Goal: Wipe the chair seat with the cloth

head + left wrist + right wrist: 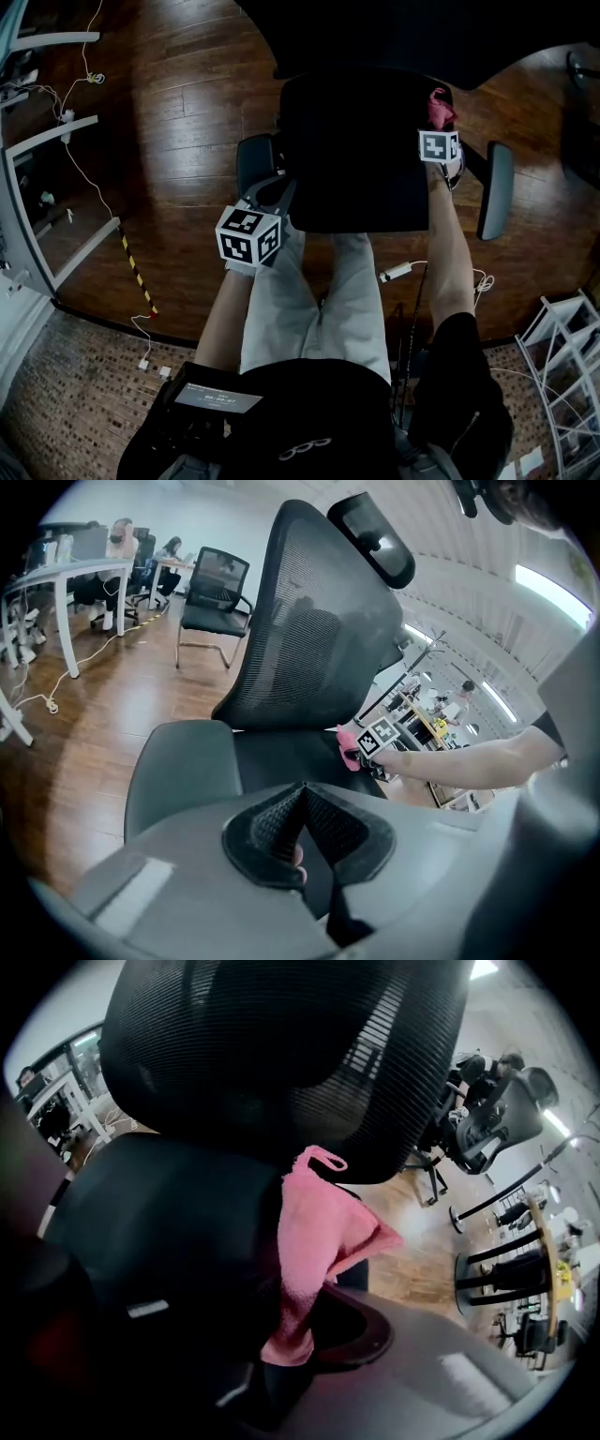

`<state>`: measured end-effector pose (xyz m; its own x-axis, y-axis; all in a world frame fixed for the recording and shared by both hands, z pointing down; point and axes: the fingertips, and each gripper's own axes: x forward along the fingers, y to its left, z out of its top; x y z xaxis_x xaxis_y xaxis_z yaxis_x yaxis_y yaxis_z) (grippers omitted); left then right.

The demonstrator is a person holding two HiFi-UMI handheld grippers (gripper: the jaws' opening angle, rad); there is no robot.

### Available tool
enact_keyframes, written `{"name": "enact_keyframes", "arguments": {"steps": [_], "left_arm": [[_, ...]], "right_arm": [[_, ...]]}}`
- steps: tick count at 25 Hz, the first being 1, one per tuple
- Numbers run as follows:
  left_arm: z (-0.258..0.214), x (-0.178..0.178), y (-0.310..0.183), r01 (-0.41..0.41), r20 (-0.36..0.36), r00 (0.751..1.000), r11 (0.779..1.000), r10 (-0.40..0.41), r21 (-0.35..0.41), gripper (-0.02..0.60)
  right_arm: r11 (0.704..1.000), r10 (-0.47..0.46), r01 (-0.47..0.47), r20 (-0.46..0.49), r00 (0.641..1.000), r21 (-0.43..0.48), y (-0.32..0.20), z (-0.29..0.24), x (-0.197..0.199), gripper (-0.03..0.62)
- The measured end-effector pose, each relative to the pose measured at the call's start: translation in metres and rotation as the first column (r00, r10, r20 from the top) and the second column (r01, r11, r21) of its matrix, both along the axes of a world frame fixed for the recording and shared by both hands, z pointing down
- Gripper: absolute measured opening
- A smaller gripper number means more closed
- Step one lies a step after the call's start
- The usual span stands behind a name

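Note:
The black chair seat [356, 159] lies in front of my knees, with its mesh backrest [309, 621] rising behind it. My right gripper [439, 120] is at the seat's far right corner, shut on the pink cloth [439, 105]. In the right gripper view the cloth [314, 1232] hangs from the jaws against the seat [159, 1213] below the backrest [281, 1054]. My left gripper [272, 192] hovers at the seat's near left edge by the armrest. Its jaws meet at a point and hold nothing [302, 794]. From there the cloth [348, 745] shows across the seat [281, 757].
Armrest pads flank the seat on the left [255, 159] and right [494, 187]. White desk legs [37, 187] and a cable [80, 159] are on the wooden floor at left, a white rack [562, 347] at lower right. Another chair [214, 597] stands further off.

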<state>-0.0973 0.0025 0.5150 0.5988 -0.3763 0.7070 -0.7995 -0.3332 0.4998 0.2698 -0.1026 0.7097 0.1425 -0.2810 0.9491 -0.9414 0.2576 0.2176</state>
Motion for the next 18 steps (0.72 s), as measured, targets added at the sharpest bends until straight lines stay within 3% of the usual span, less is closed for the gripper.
{"name": "enact_keyframes", "arguments": {"steps": [9, 18], "left_arm": [[0.002, 0.001, -0.003, 0.001, -0.020, 1.000, 1.000, -0.001, -0.008, -0.006], [0.003, -0.001, -0.004, 0.016, -0.042, 0.999, 1.000, -0.017, -0.019, -0.006]], "right_arm": [[0.993, -0.112, 0.118, 0.157, 0.981, -0.029, 0.018, 0.025, -0.130, 0.069], [0.972, -0.218, 0.236, 0.366, 0.905, -0.005, 0.045, 0.017, -0.269, 0.069]]}}
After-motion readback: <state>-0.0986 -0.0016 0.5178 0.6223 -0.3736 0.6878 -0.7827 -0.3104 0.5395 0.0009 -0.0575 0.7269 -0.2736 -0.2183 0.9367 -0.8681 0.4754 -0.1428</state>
